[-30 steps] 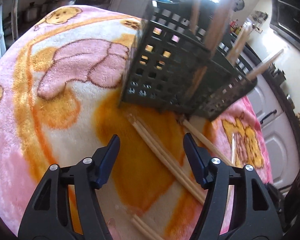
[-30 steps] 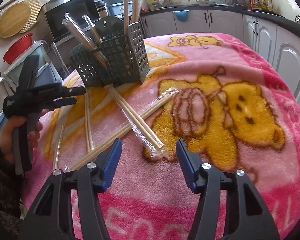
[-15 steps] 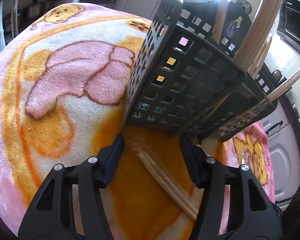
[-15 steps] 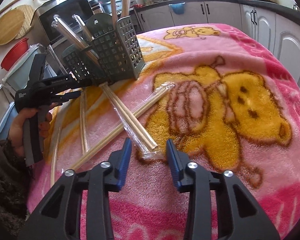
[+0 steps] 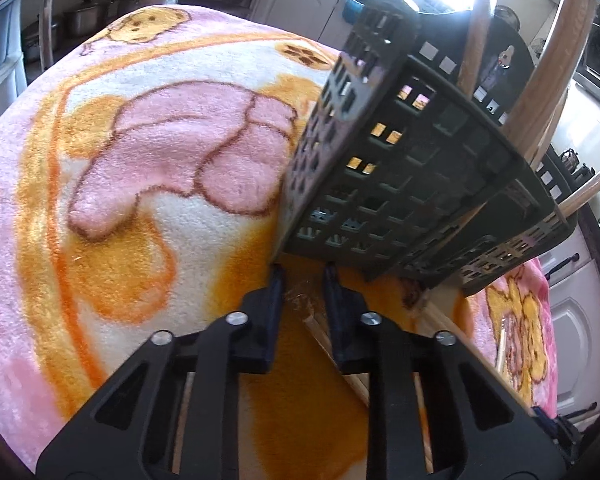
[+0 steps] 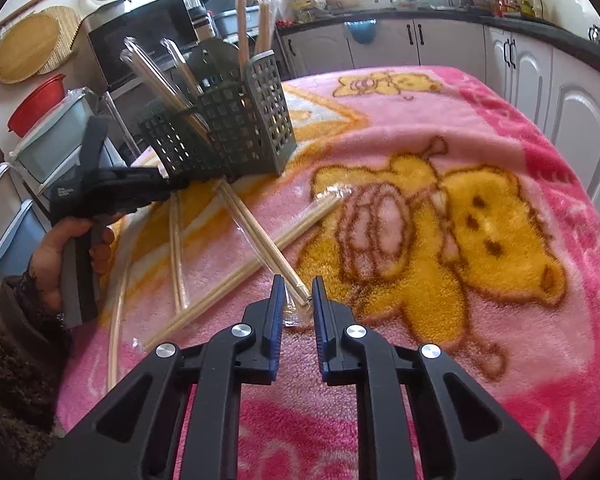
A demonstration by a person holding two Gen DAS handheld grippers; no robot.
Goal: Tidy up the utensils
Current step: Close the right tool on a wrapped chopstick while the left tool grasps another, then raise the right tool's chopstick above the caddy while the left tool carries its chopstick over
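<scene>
Your right gripper point(image 6: 297, 295) is closing on the wrapped chopsticks point(image 6: 260, 232) on the blanket point(image 6: 440, 128). Only your left view shows your left gripper point(image 5: 303, 280) closing on their other end, under the basket point(image 5: 400, 184).

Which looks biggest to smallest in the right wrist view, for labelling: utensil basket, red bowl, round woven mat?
1. utensil basket
2. round woven mat
3. red bowl
Mat and bowl sit farther back, so true sizes are unsure.
</scene>
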